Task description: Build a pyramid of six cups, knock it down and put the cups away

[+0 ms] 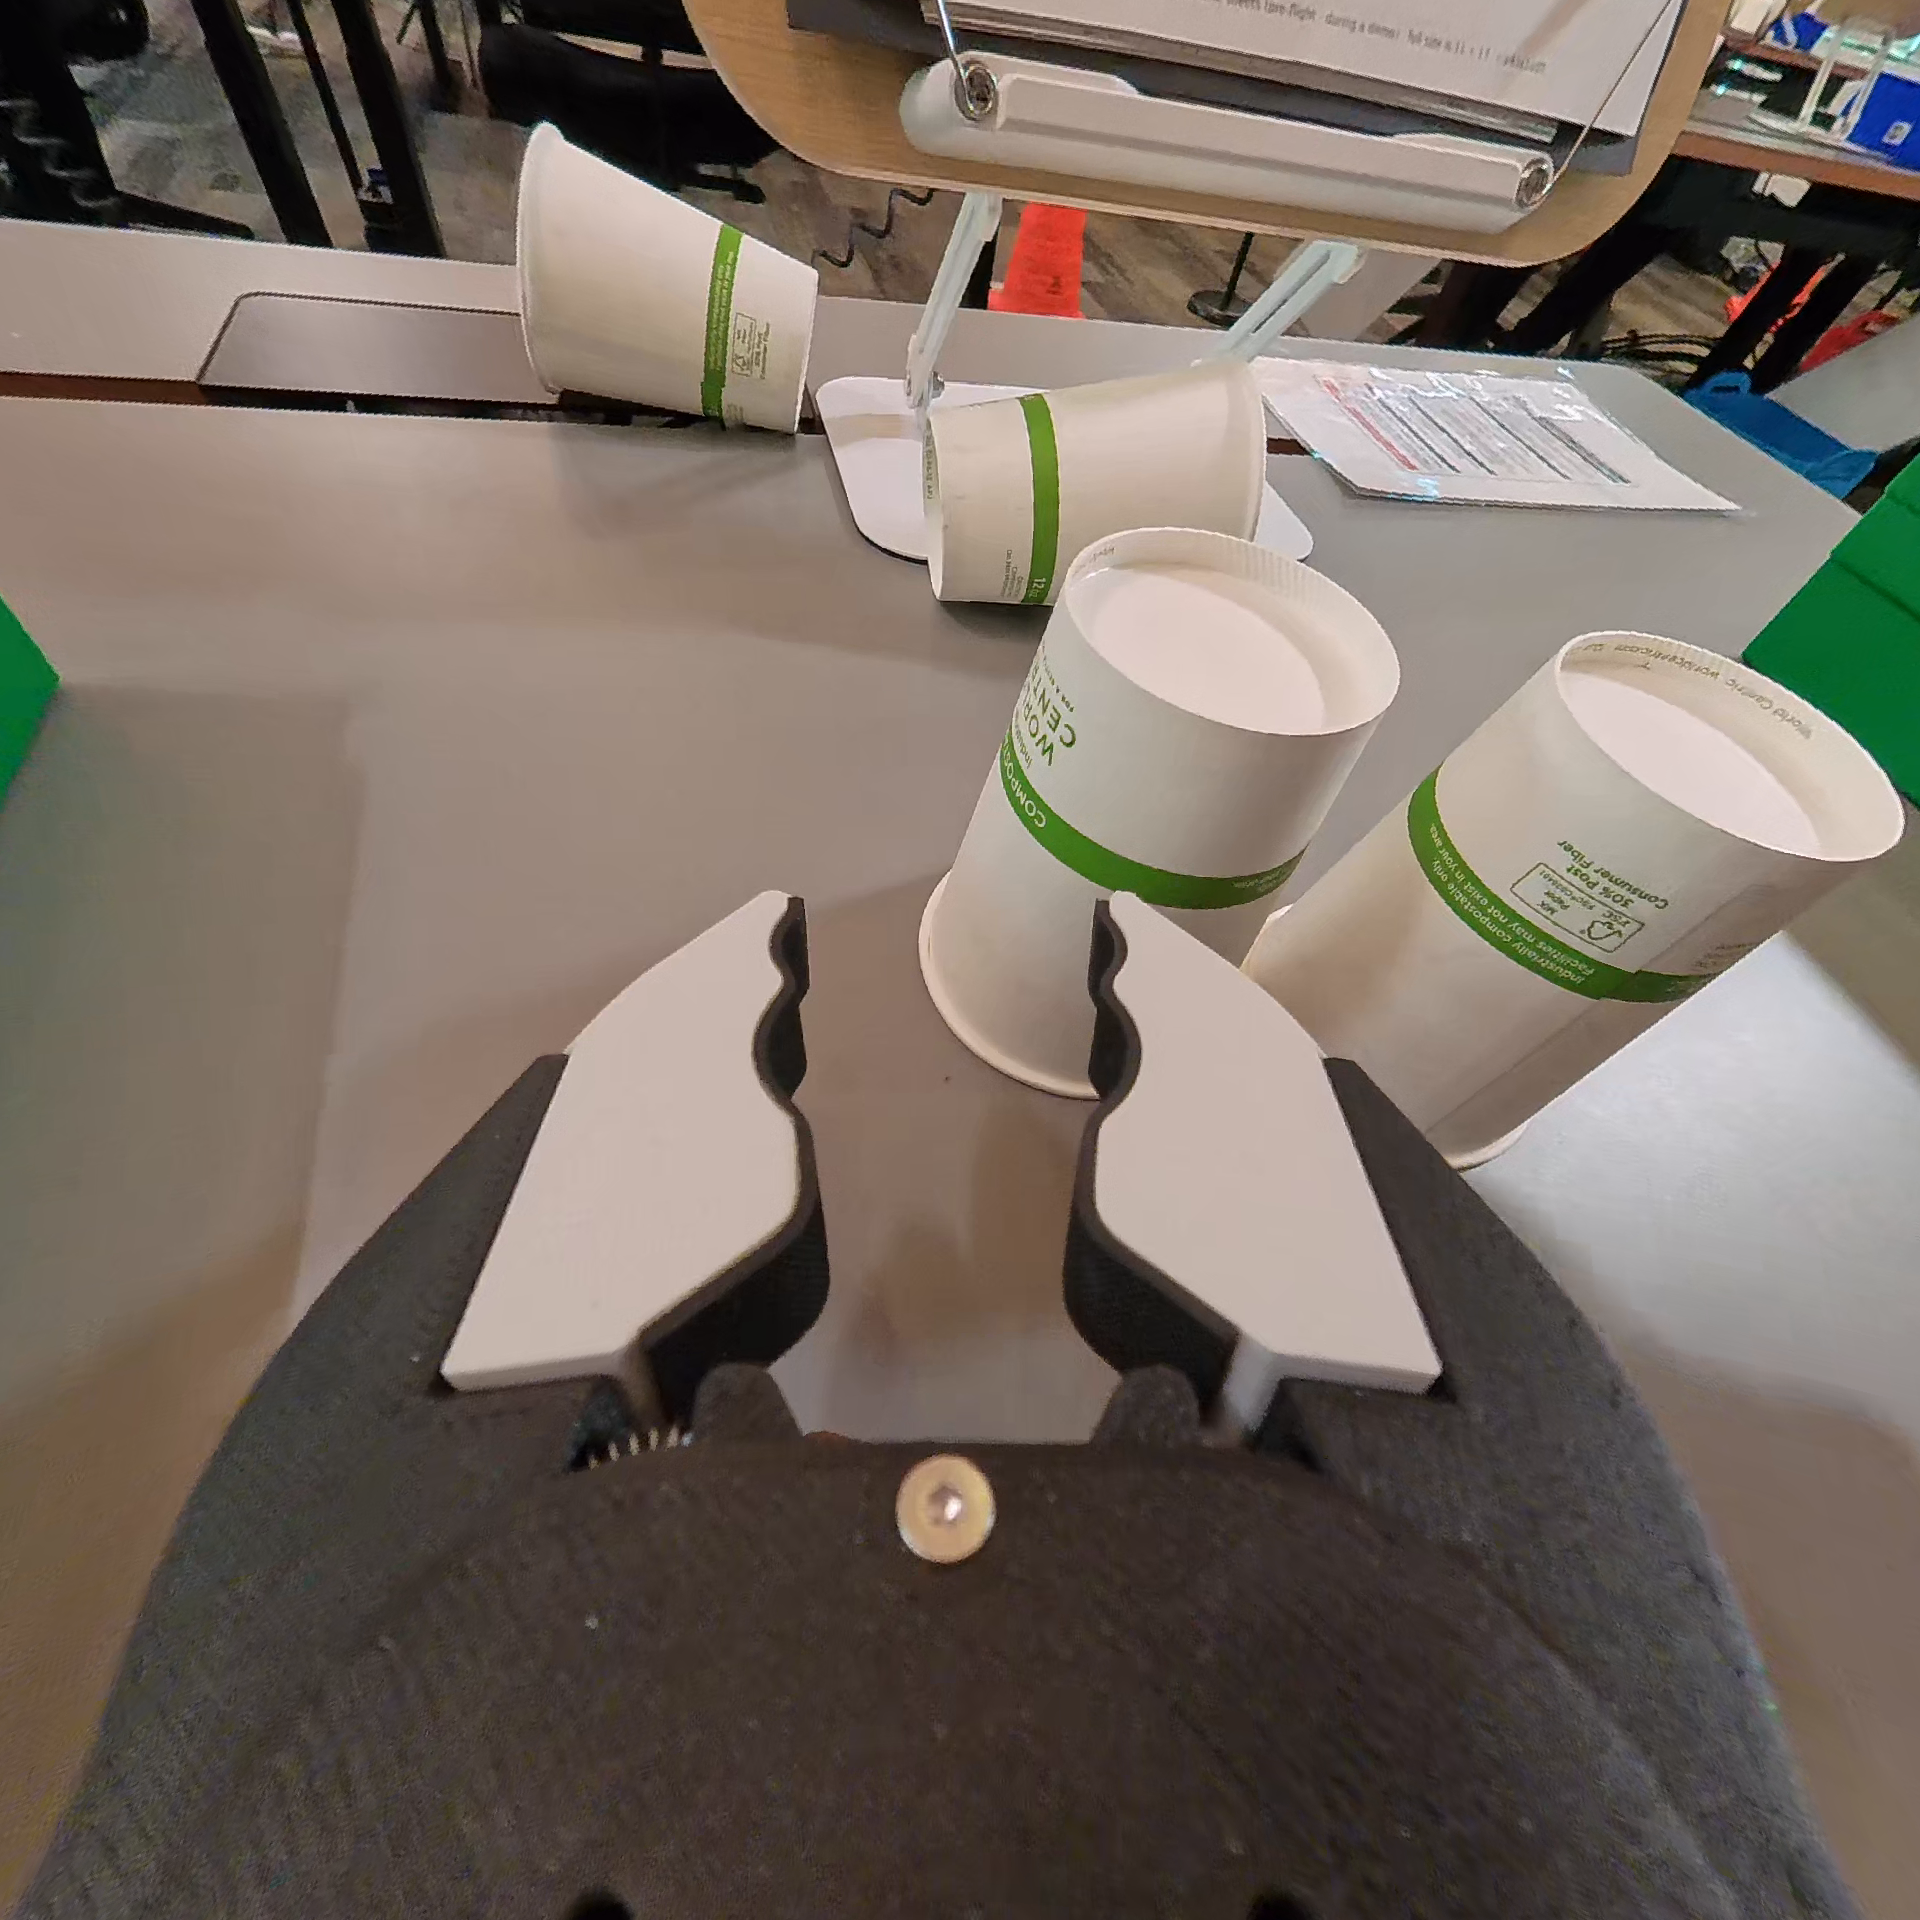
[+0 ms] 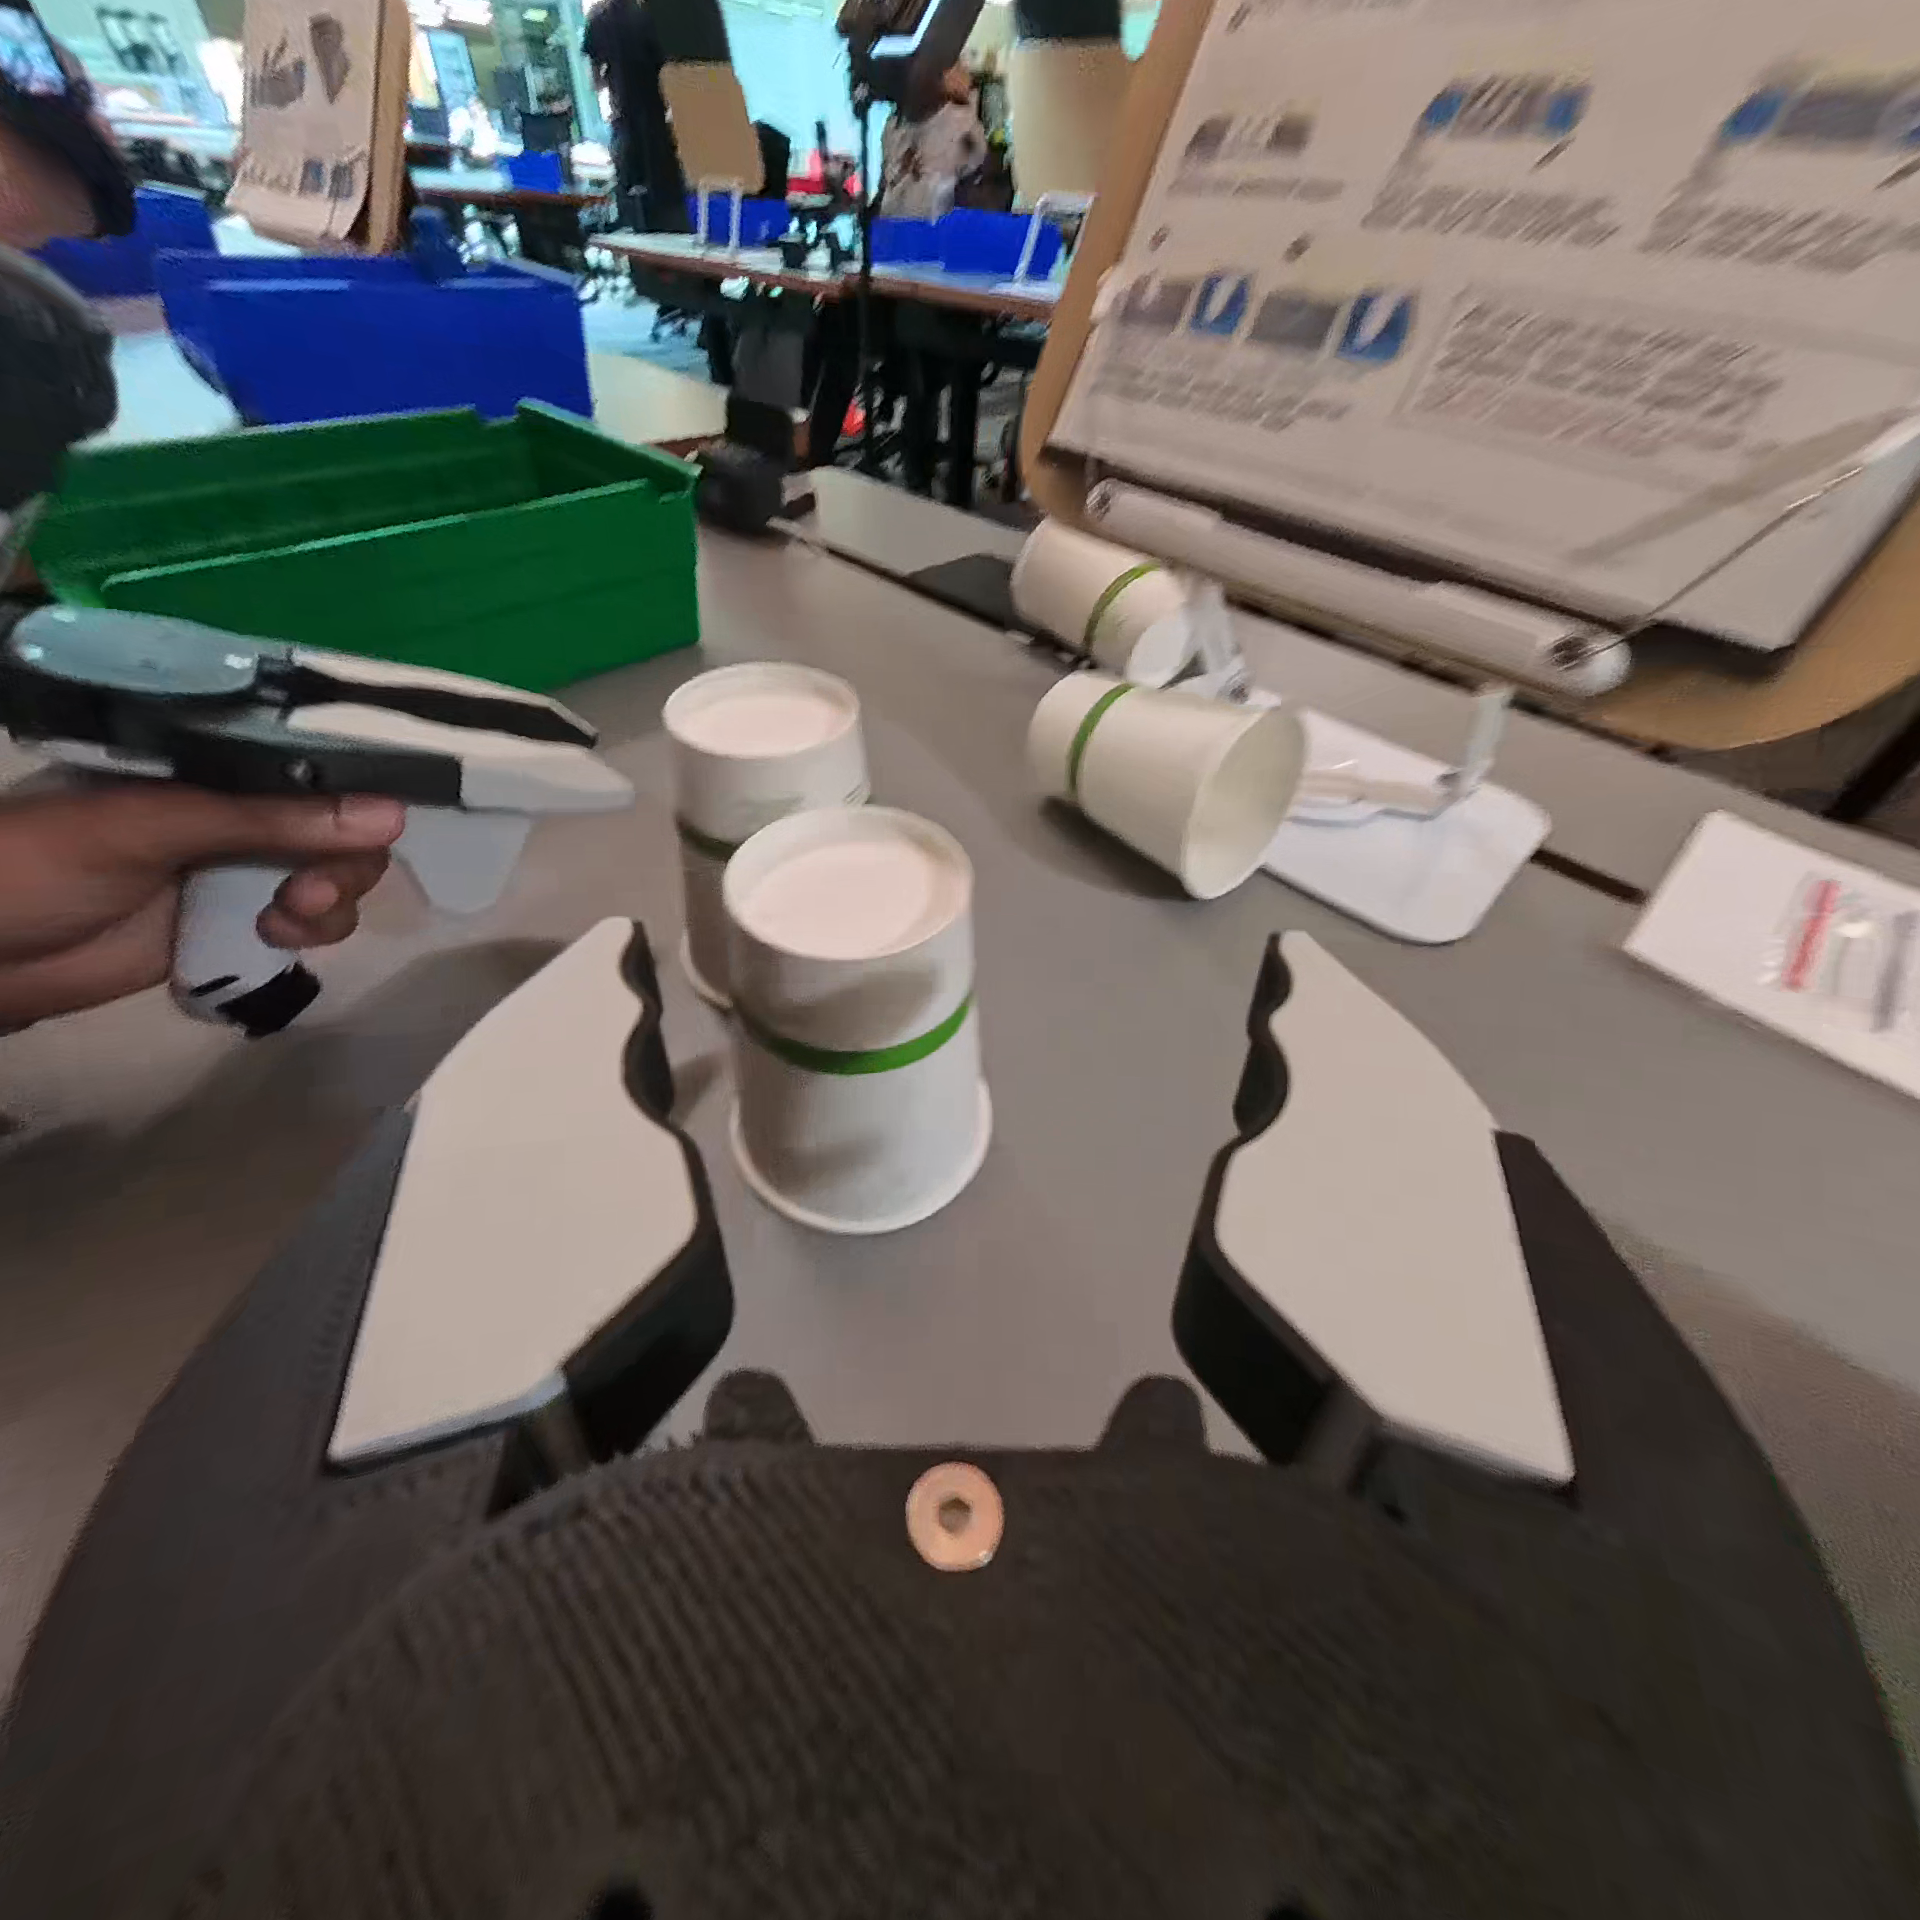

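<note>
Several white paper cups with a green band are on a grey table [image 1: 416, 727]. Two stand upside down side by side: one [image 1: 1153, 800] [image 2: 764, 748] just ahead and right of my left gripper [image 1: 951, 914], the other [image 1: 1621, 883] [image 2: 852, 1018] straight in front of my right gripper [image 2: 956, 940]. Two more lie on their sides farther back, one [image 1: 1091, 478] [image 2: 1164, 779] nearer and one [image 1: 665, 281] [image 2: 1101, 603] at the table's far edge. Both grippers are open and empty. The left gripper [image 2: 582, 758], held by a hand, also shows in the right wrist view beside the far upright cup.
A wooden clipboard stand [image 1: 1195, 104] [image 2: 1455, 364] with papers rises behind the cups on a white base plate [image 1: 873, 447] [image 2: 1403, 842]. A laminated sheet [image 1: 1475, 436] [image 2: 1818, 956] lies to the right. A green bin [image 2: 416, 561] sits at the left; blue bins [image 2: 374, 332] stand beyond.
</note>
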The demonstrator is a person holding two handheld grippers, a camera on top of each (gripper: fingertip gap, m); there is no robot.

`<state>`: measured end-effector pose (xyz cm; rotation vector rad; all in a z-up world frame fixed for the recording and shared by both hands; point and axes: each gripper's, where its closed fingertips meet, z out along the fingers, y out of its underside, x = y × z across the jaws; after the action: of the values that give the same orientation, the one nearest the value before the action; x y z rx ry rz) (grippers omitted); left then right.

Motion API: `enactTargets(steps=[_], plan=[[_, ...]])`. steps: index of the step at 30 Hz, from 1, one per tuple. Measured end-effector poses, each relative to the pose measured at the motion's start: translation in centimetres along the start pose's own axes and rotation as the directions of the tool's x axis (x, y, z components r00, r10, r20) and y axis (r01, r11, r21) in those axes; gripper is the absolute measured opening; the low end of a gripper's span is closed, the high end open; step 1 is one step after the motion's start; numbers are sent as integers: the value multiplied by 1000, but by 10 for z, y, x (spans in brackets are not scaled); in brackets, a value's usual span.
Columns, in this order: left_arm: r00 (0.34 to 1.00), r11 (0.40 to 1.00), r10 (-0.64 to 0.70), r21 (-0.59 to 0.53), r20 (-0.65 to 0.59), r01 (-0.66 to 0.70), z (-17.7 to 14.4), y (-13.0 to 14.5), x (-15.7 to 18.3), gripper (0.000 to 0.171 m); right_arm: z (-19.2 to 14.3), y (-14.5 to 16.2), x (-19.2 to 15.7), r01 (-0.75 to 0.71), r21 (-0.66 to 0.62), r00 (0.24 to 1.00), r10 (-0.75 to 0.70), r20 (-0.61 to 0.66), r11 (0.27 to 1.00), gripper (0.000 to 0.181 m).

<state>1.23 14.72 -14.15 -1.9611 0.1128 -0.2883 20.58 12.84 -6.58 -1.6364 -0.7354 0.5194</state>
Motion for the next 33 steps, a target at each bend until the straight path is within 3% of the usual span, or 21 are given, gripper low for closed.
enactTargets(steps=[4, 13, 17, 33], plan=[[1000, 1000, -19, 8, -12, 20, -3, -1, 0, 53, 28, 26, -26, -37, -74, 997, 42, 70, 997, 109], [999, 1000, -4, 1, -35, 4, -2, 1, 9, 53, 70, 40, -35, -47, -138, 995, 59, 85, 989, 97], [999, 1000, 0, -1, -35, -1, -2, 1, 10, 53, 68, 37, -33, -22, -115, 997, 30, 71, 993, 68], [999, 1000, 2, 3, -34, -2, -2, 0, 10, 54, 42, 15, -14, -60, -47, 997, 62, 44, 997, 68]])
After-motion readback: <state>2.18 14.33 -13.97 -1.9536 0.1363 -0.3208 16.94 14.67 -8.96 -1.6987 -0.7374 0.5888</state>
